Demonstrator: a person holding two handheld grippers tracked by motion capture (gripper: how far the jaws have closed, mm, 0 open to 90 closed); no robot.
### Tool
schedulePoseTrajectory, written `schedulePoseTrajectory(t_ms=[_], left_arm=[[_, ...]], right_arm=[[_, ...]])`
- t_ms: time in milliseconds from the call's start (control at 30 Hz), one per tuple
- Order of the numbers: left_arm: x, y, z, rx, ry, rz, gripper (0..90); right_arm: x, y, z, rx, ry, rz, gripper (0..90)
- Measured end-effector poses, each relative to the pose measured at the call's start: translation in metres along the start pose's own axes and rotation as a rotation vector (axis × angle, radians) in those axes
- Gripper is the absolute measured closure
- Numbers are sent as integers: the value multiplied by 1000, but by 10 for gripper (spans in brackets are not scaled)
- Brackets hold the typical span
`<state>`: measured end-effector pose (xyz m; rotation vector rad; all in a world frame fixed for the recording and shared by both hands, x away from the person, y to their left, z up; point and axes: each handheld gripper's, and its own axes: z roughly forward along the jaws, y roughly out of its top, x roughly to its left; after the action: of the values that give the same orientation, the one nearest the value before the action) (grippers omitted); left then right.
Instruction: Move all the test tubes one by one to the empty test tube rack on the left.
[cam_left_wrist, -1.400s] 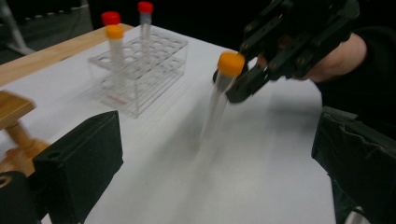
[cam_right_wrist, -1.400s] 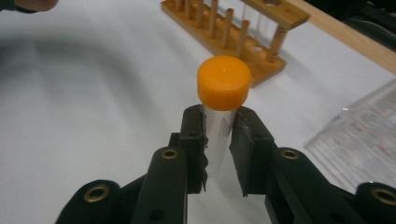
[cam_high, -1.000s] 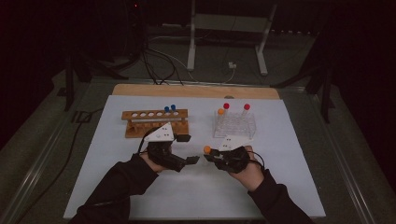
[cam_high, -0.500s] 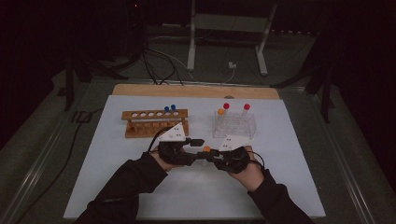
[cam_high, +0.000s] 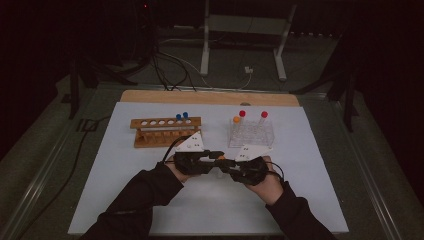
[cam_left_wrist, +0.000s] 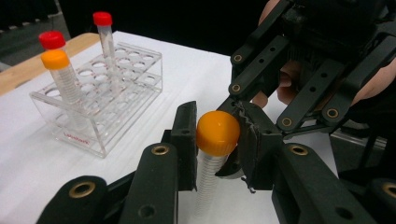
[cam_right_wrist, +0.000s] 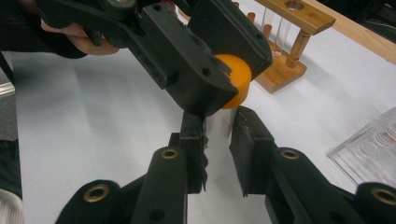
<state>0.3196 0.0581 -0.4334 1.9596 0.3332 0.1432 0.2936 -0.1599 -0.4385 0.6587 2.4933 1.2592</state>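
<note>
An orange-capped clear tube (cam_high: 220, 156) hangs over the white mat between both grippers. My right gripper (cam_right_wrist: 217, 123) is shut on the tube's clear body (cam_right_wrist: 218, 128), just below the cap. My left gripper (cam_left_wrist: 217, 122) comes in from the other side. Its jaws have just been closing, with the orange cap (cam_left_wrist: 217, 133) between them, and the pads now press on it. From the right gripper view the left gripper (cam_right_wrist: 236, 77) clamps the cap (cam_right_wrist: 238, 74) from above. In the high view the left gripper (cam_high: 215, 156) and right gripper (cam_high: 226, 164) meet tip to tip at the mat's middle.
A wooden rack (cam_high: 165, 131) with two blue-capped tubes (cam_high: 182, 116) stands behind the left hand. A clear plastic rack (cam_high: 251, 134) behind the right hand holds an orange-capped tube (cam_left_wrist: 56, 60) and two red-capped ones (cam_left_wrist: 102, 18). A wooden board edges the mat's far side.
My left gripper has swung right to meet the right gripper, and its jaws have gone from wide open to closed around the orange cap. The right hand has kept still.
</note>
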Motion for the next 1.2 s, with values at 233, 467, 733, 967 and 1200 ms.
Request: schedulePoseTrajectory(t_ms=[233,467,733,967,1200], left_arm=[[3,2,-8,6,18,16,716],[12,0,-28,2,65,3,718],[26,-2,-59,0,162,-1,718],[43,0,-85,-3,253,-8,718],[63,6,-107,-8,343,-20,718]], right_arm=[[-2,0,-5,-36,2,12,632],[-7,-1,-15,-102,-11,47,456],[-8,0,-16,-121,-19,76,199],[-10,-1,-16,-126,-1,92,52],[-12,-2,-19,-153,11,103,0]])
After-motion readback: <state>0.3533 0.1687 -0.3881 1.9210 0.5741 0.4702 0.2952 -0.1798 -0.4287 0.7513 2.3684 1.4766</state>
